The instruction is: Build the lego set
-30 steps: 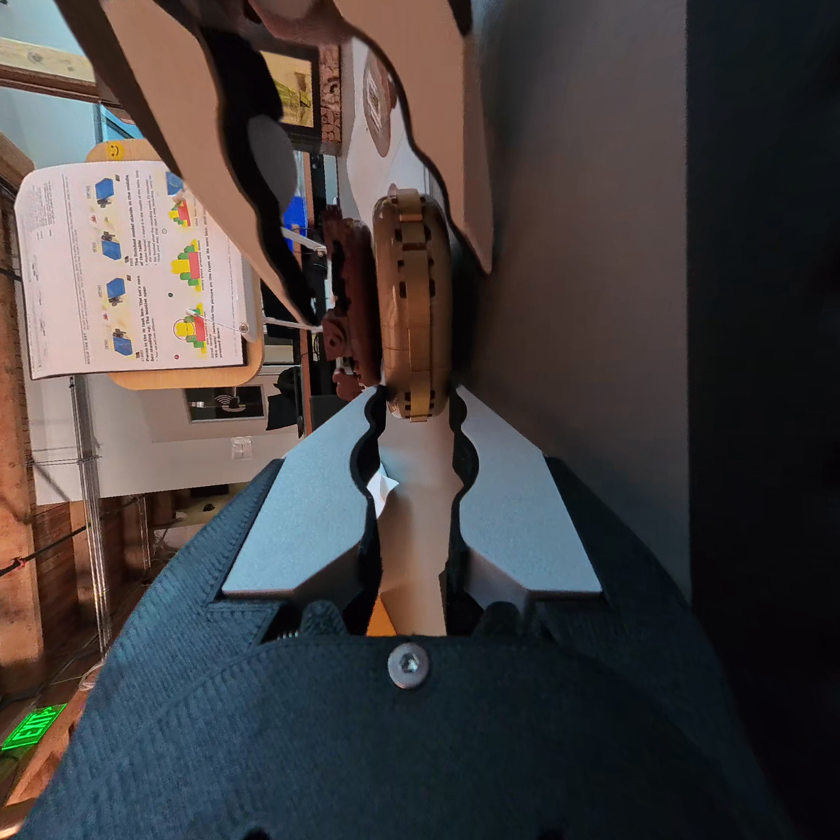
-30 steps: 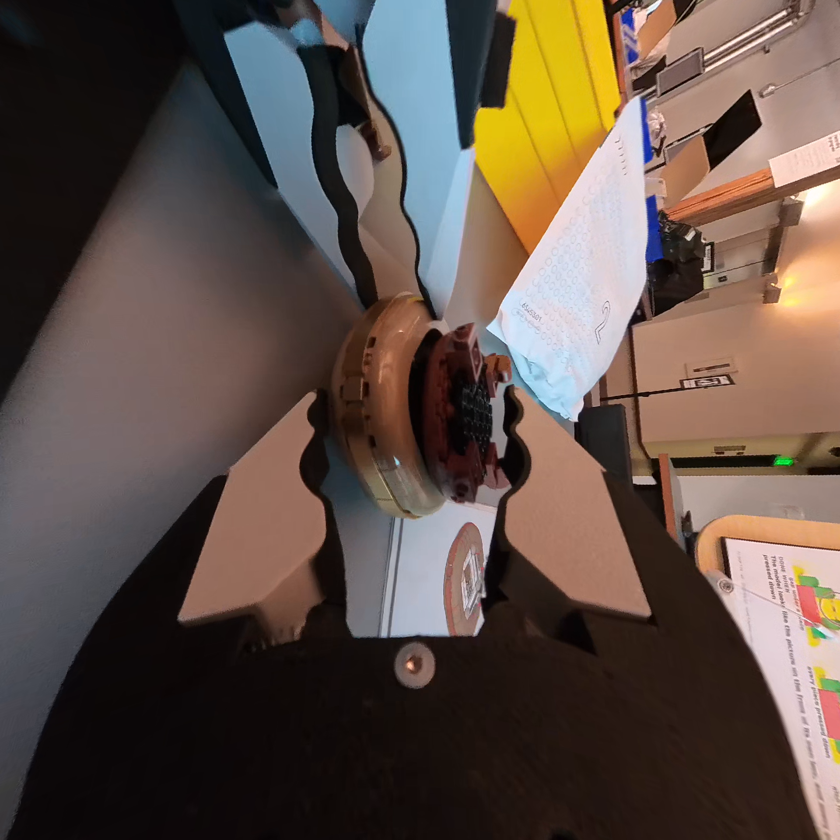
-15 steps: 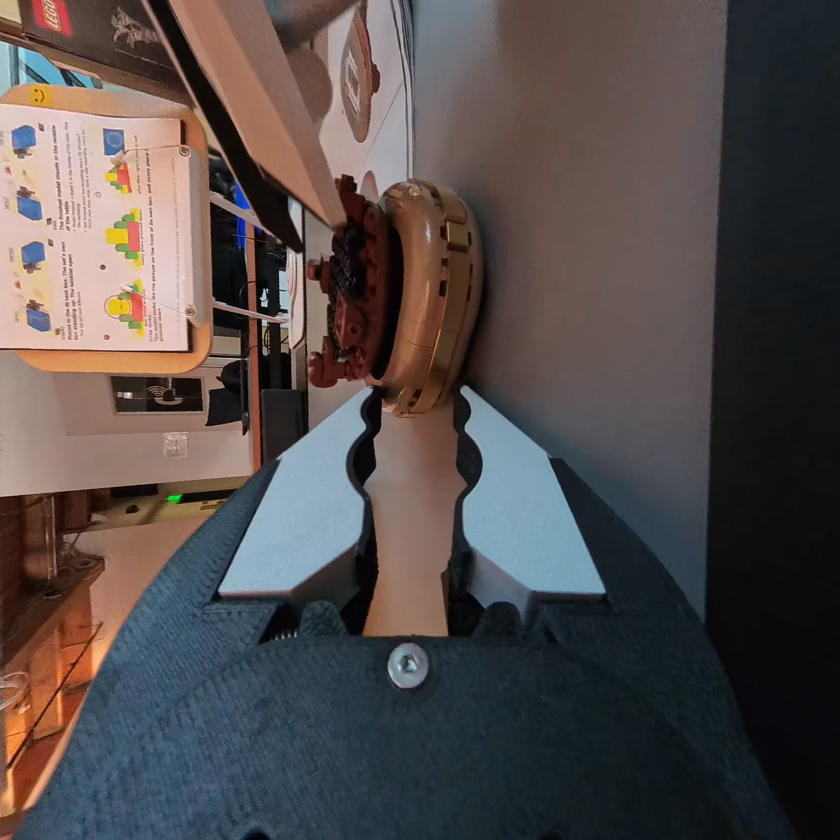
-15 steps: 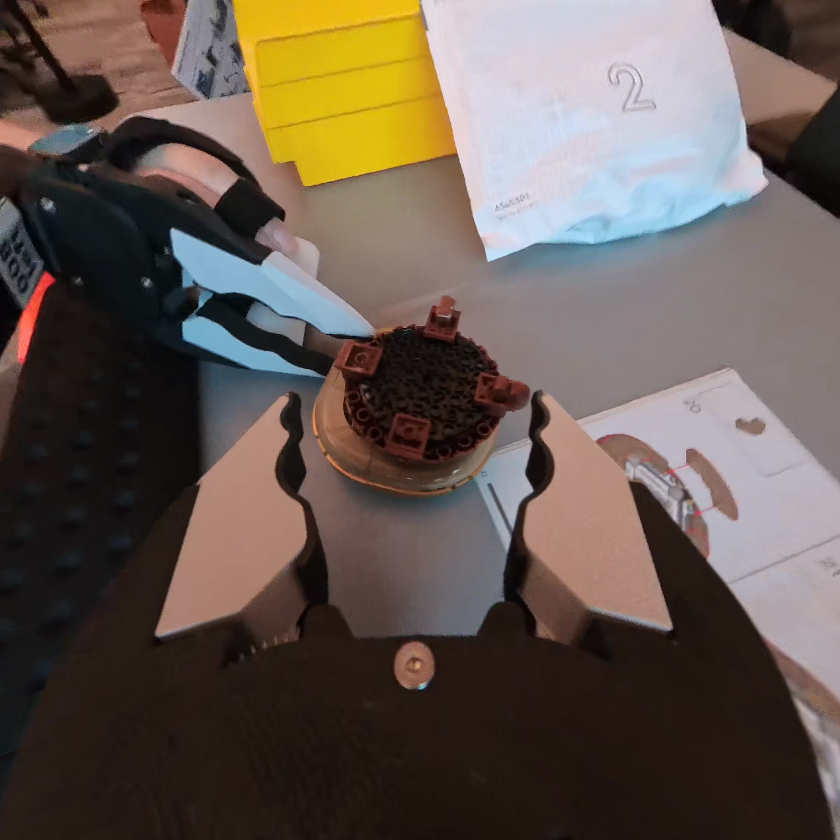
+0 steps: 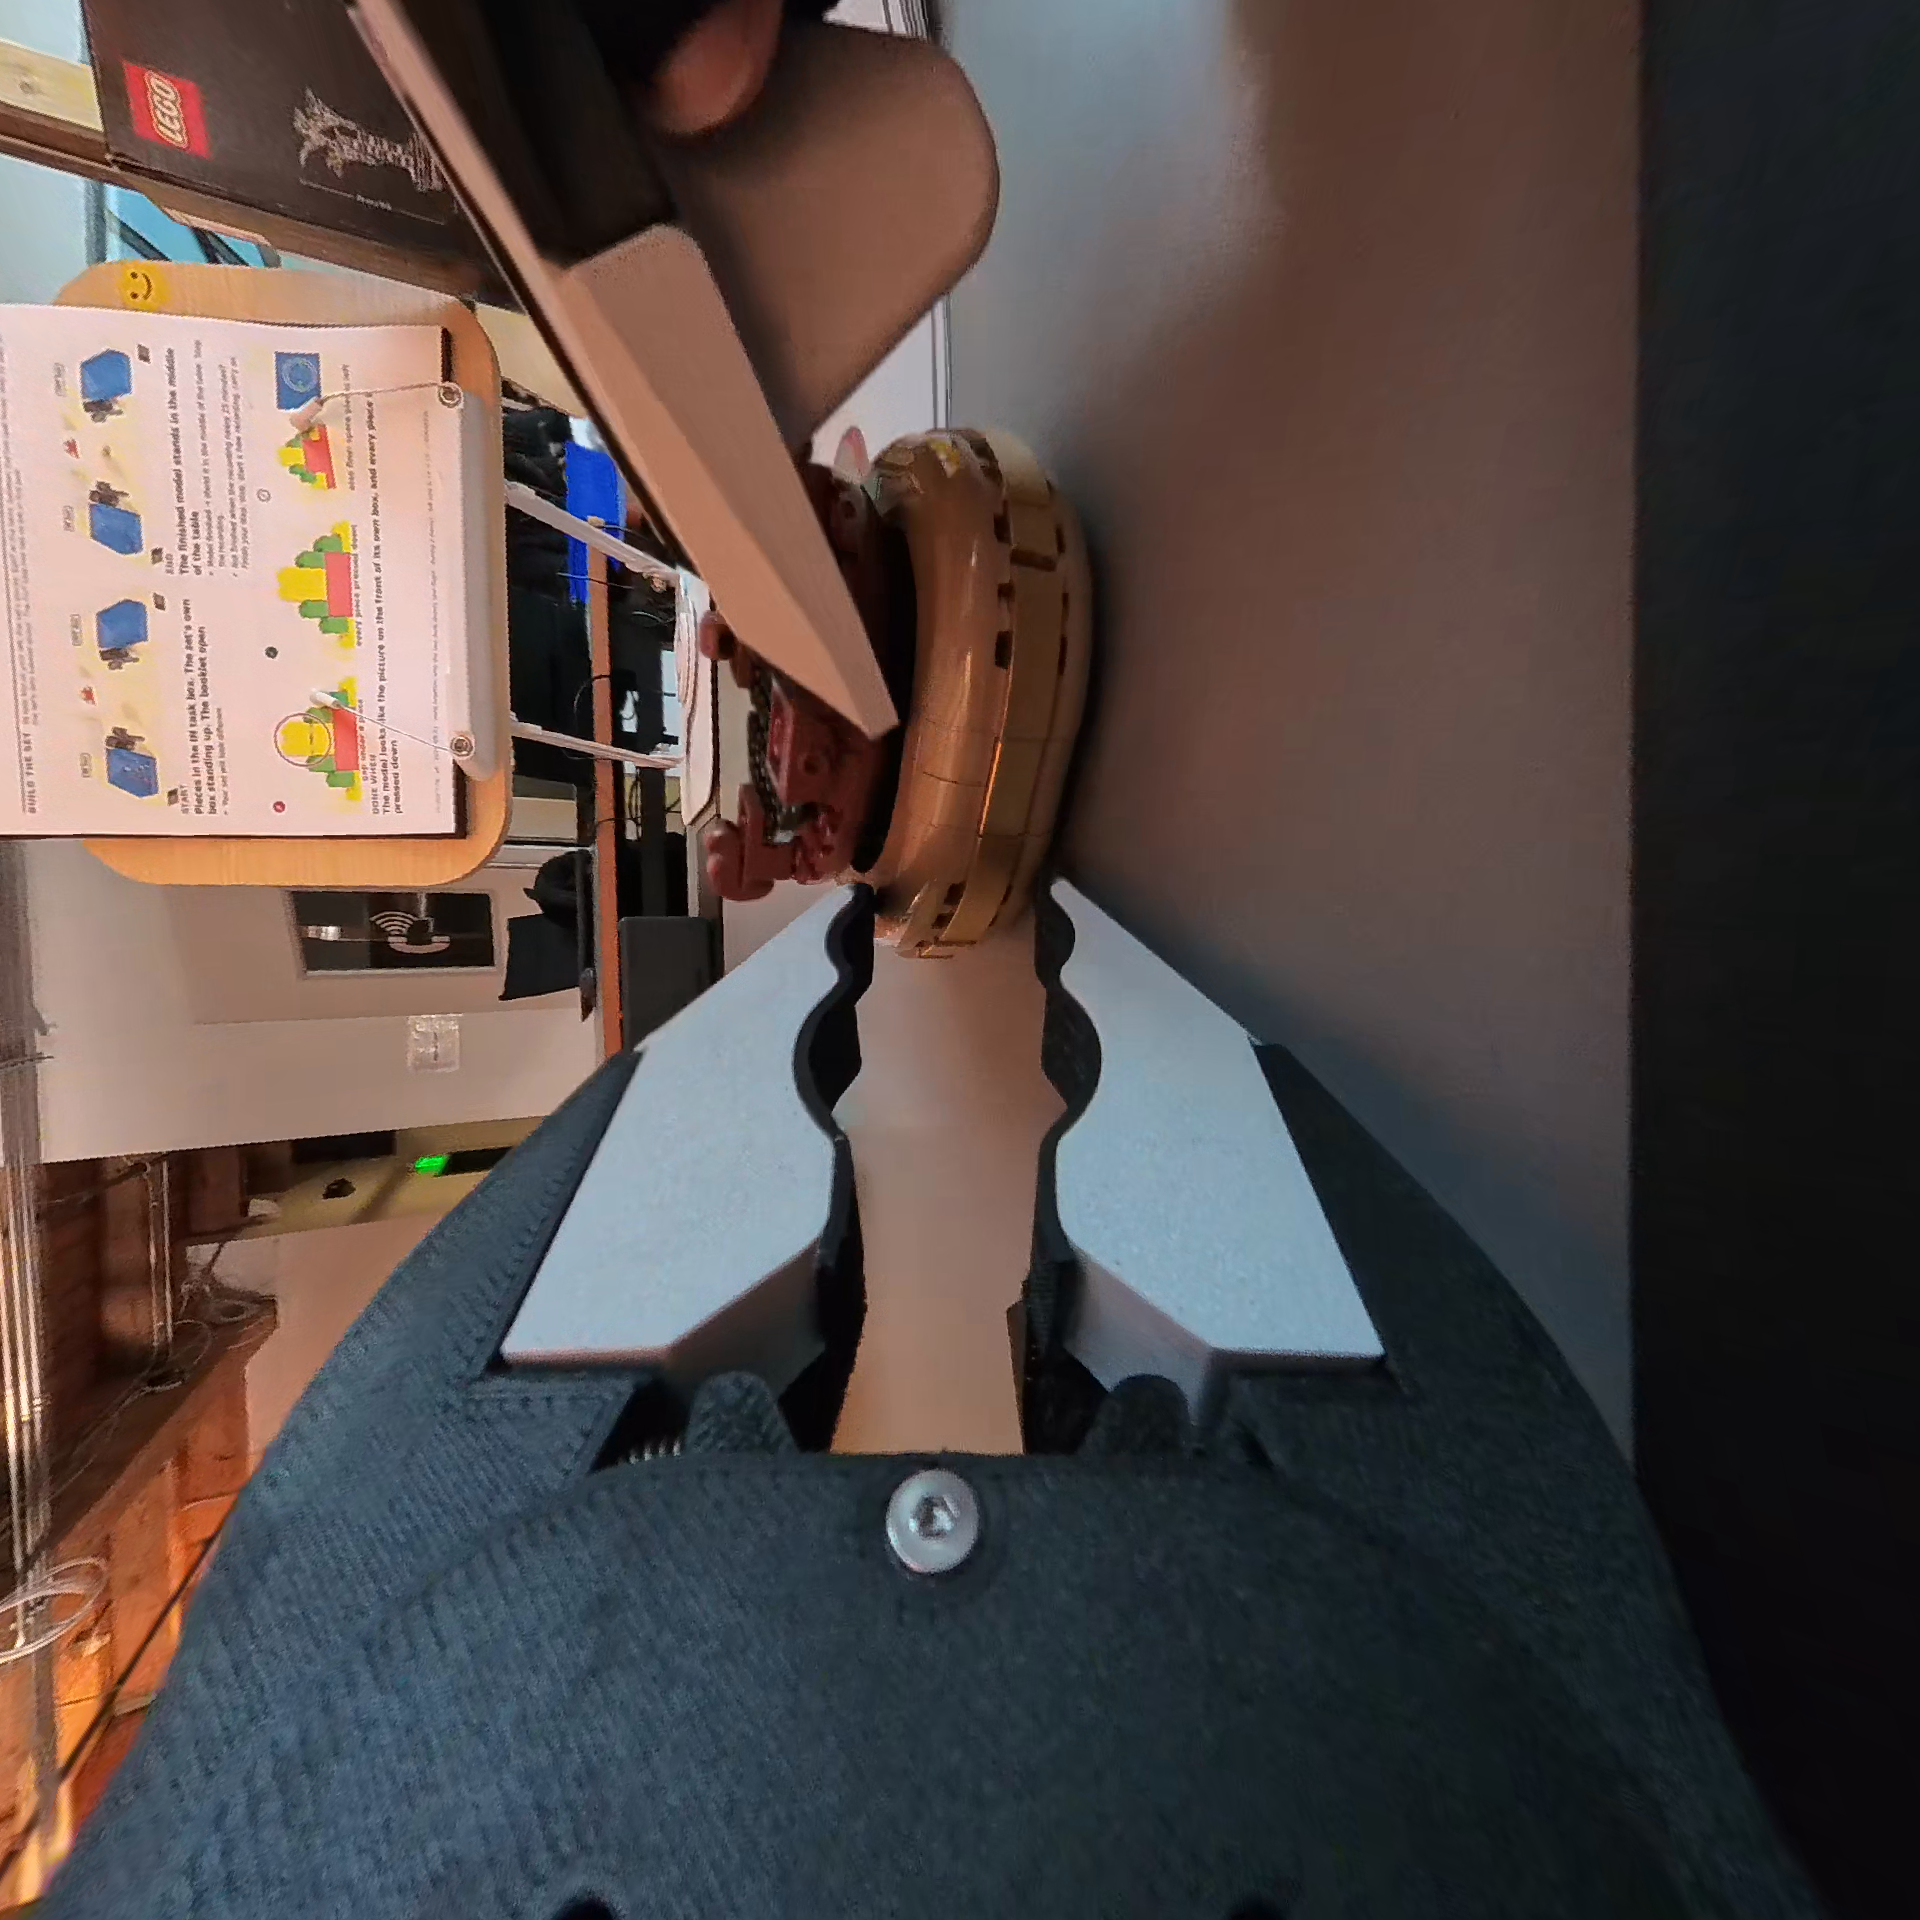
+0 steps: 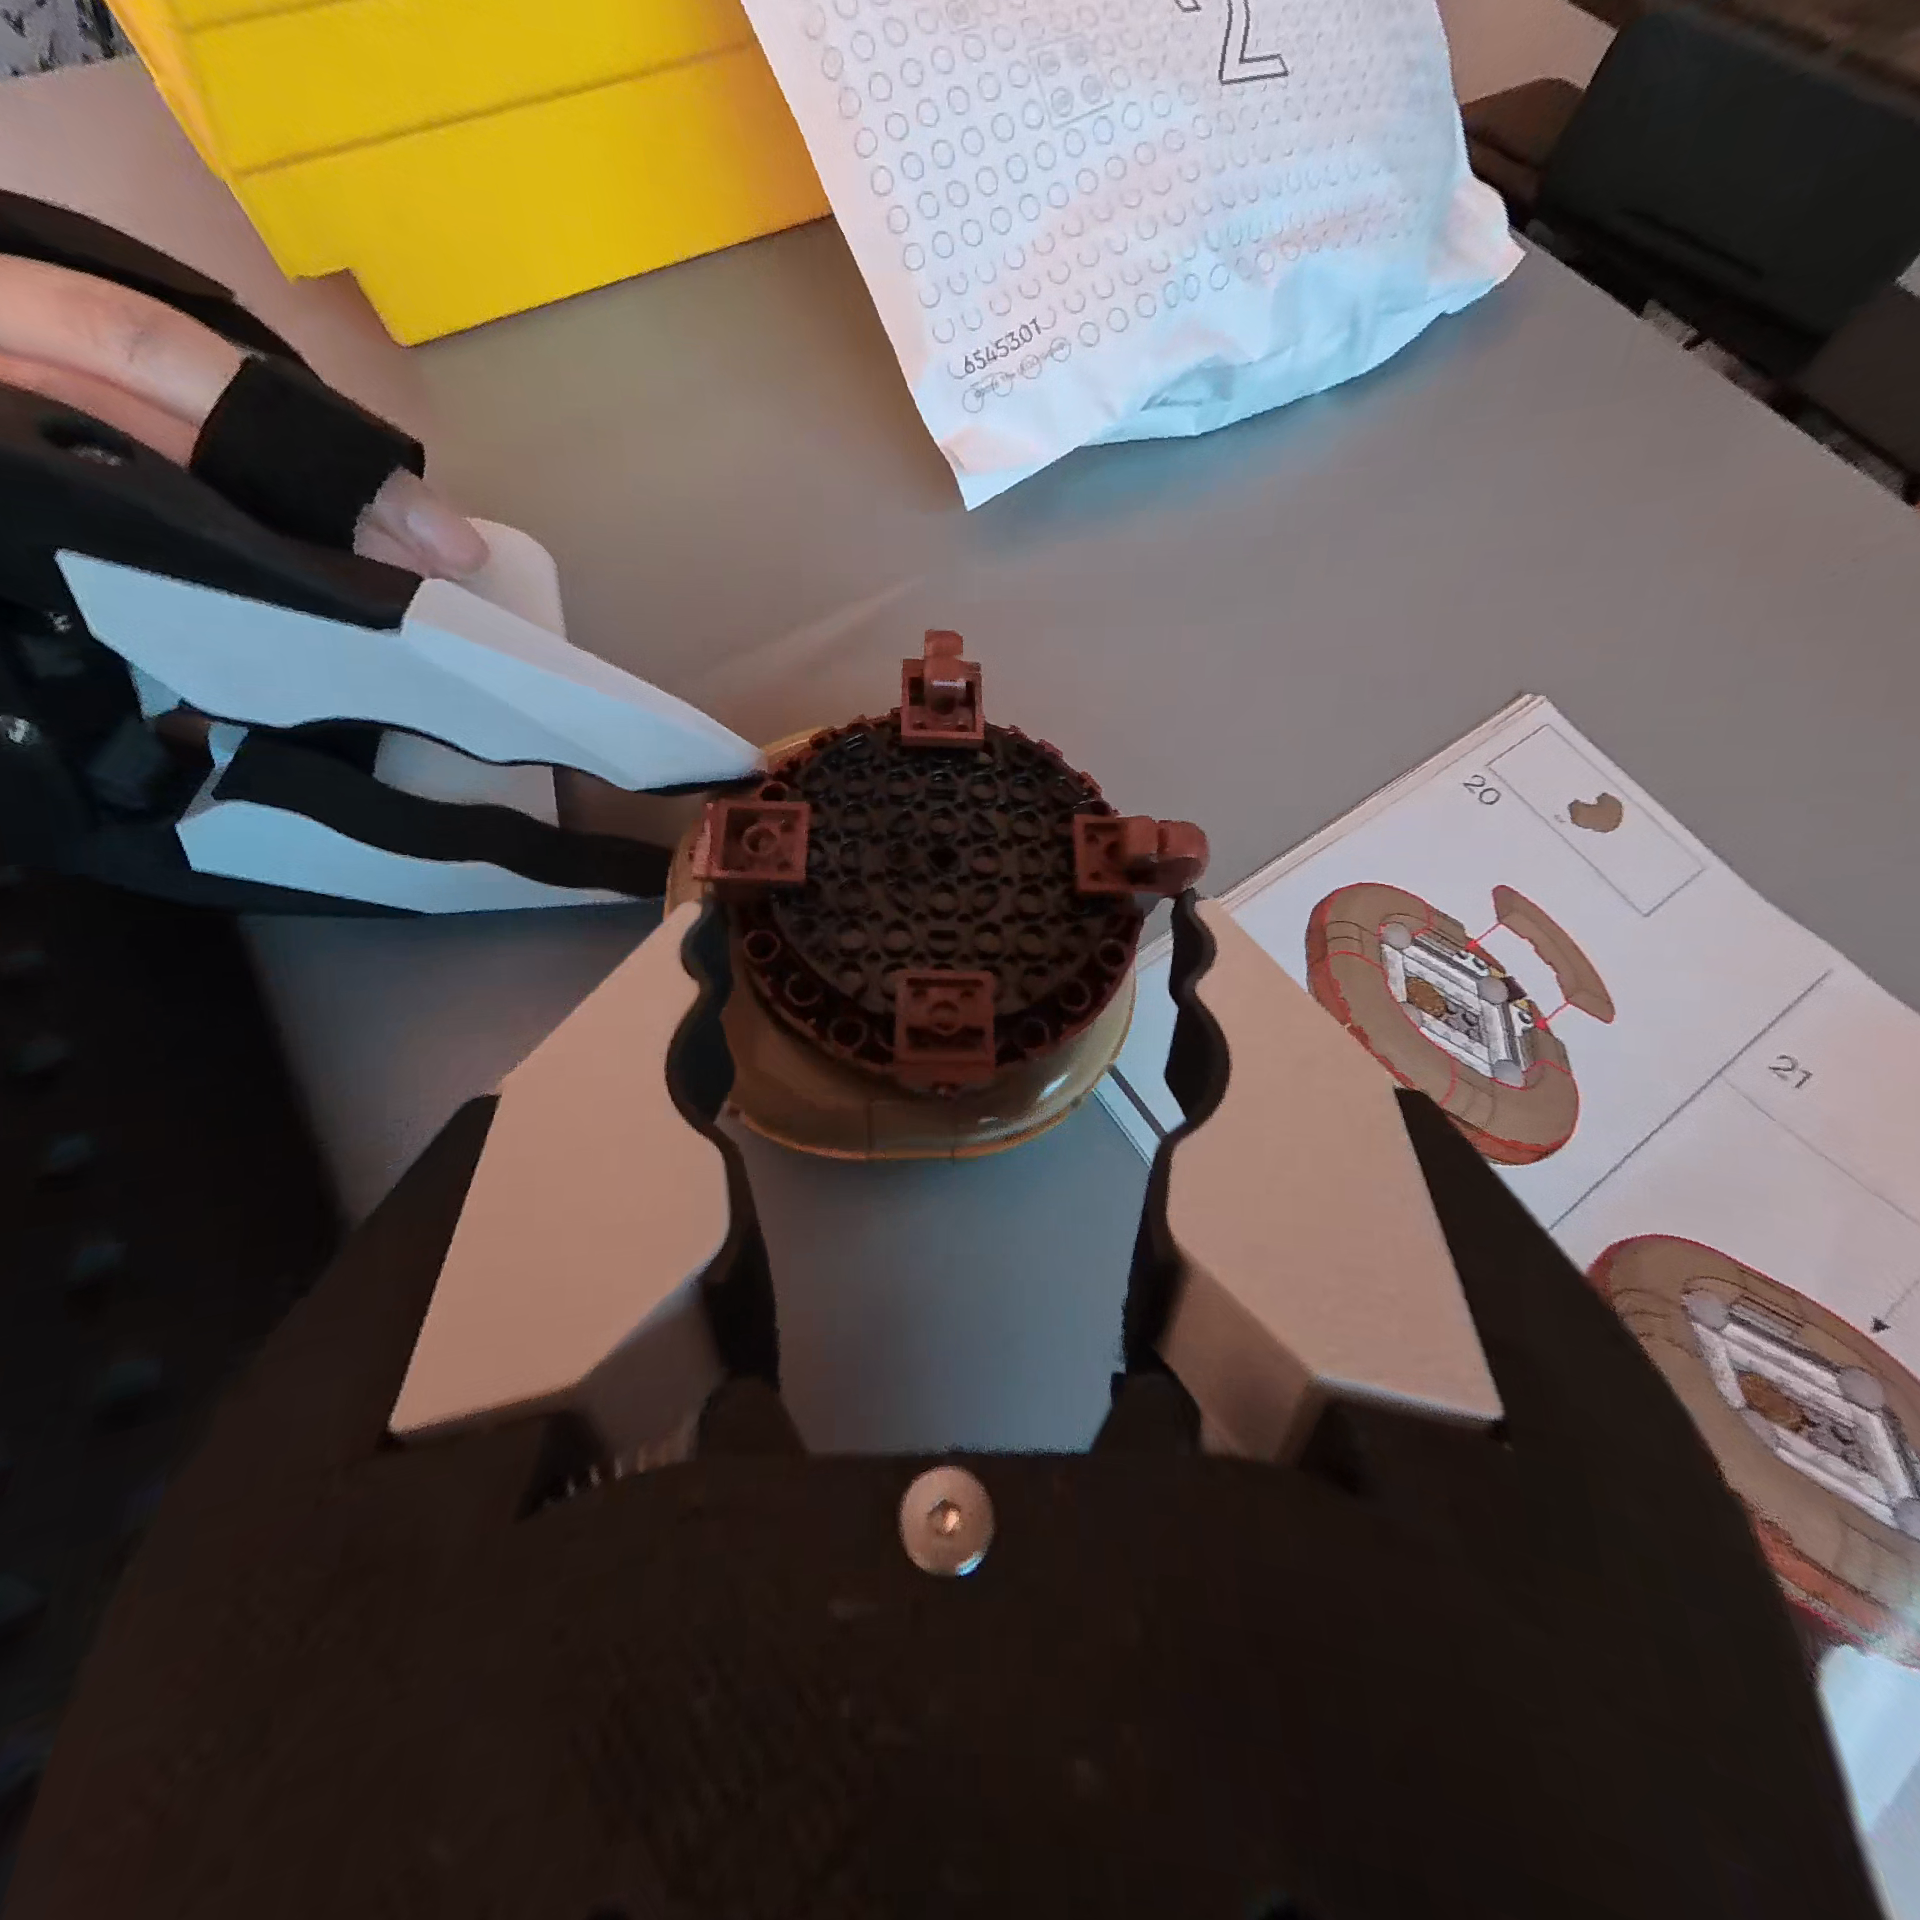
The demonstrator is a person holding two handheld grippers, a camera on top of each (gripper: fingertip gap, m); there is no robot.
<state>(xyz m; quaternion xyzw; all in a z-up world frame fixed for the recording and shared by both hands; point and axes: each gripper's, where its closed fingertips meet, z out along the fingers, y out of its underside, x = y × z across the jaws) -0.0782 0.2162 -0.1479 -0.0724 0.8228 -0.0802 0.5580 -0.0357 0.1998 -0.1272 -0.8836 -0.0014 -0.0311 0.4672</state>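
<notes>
The round model point(image 6: 935, 894) lies on the grey table point(image 6: 1039, 561) with its dark studded underside up. It has a tan ring below and several small reddish-brown bricks around the disc. My left gripper point(image 5: 951, 909) is turned on its side and shut on the tan ring's point(image 5: 966, 675) edge. It also shows at the left of the right wrist view point(image 6: 691, 821). My right gripper point(image 6: 940, 914) points down over the model. Its jaws straddle the dark disc closely, with a thin gap at the right finger. One right finger point(image 5: 727, 520) crosses the model's top.
Yellow boxes point(image 6: 499, 177) and a white paper bag point(image 6: 1143, 229) stand behind the model. The open instruction booklet point(image 6: 1558, 987) lies to its right. A black studded mat point(image 6: 125, 1143) is at the left. A sheet on a wooden board point(image 5: 260, 582) and the black set box point(image 5: 281, 135) stand beyond.
The model went from being held on edge between both grippers to lying flat on the table. My right gripper let go, swung above it and narrowed its jaws around the disc.
</notes>
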